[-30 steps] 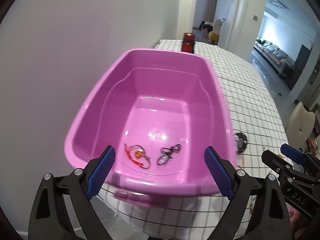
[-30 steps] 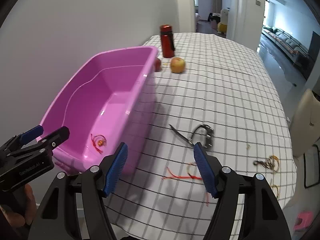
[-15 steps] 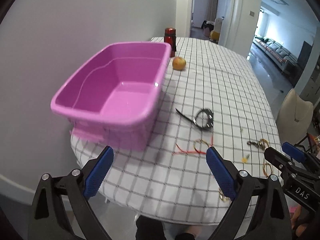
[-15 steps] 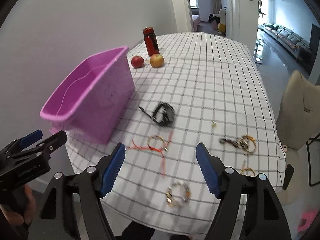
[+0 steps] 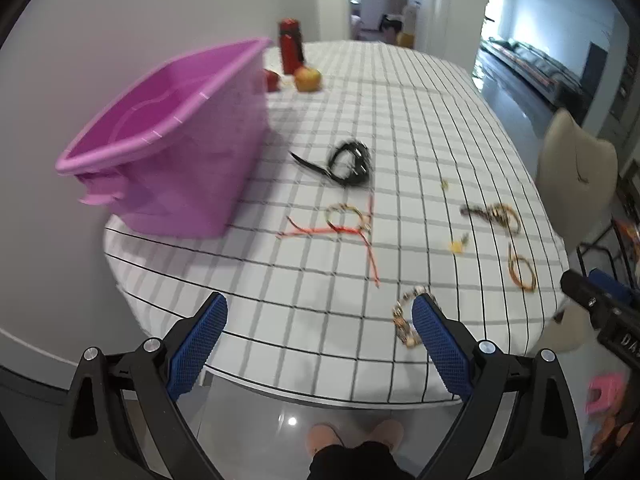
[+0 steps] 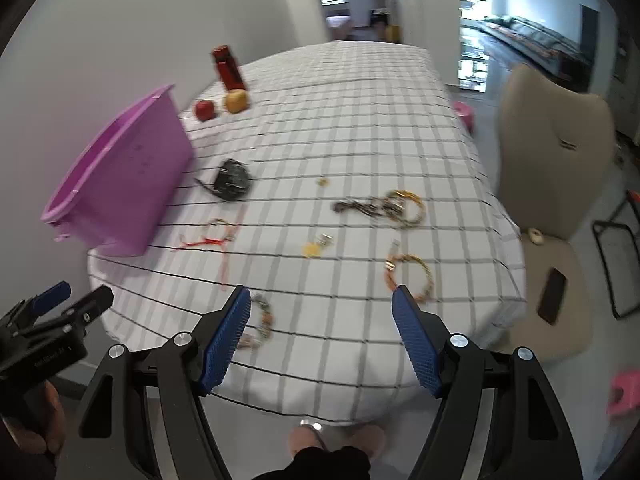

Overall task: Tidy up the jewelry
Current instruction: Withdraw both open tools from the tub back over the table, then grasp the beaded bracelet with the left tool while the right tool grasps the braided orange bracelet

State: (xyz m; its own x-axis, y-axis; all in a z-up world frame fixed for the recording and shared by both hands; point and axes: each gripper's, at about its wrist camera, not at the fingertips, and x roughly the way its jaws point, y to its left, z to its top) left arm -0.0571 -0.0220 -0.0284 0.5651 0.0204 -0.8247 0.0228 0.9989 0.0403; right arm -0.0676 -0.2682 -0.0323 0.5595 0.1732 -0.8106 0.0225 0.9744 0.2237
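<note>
- Hovering both claws over the near end of the table [image 5: 420,120] with its white black-grid cloth, we reckon the step in hand is picking the next loose piece for the pink plastic tub [image 5: 168,128].
- Left claw [image 5: 320,340] has its blue pads spread wide with nothing between them; right claw [image 6: 322,332] is gaping about the same and holds nothing either.
- Closest target for us looks like the gold beaded chain bracelet [image 5: 404,320] near the table's front edge, just beside the left claw's right-hand pad. We'd come straight down so the pads straddle it, then pinch low against the cloth, since a floppy chain probably slips out of a high grab.
- Red cord bracelet with a gold ring [image 5: 344,224] lies further in, between the chain and the black watch [image 5: 348,160], which sits near the tub's wall. Its long tails could snag, so we'd grab it at the ring.
- Left view shows the tub's rim and some of its inner wall; what's on its floor is hidden from here.
- Right view gives us what the left one crops: the beige chair [image 6: 556,184] with a dark phone [image 6: 552,296] on the seat, and the orange bead bracelet [image 6: 412,276] close to the right claw, plus the dark-and-gold tangle [image 6: 384,206] mid-table.
</note>
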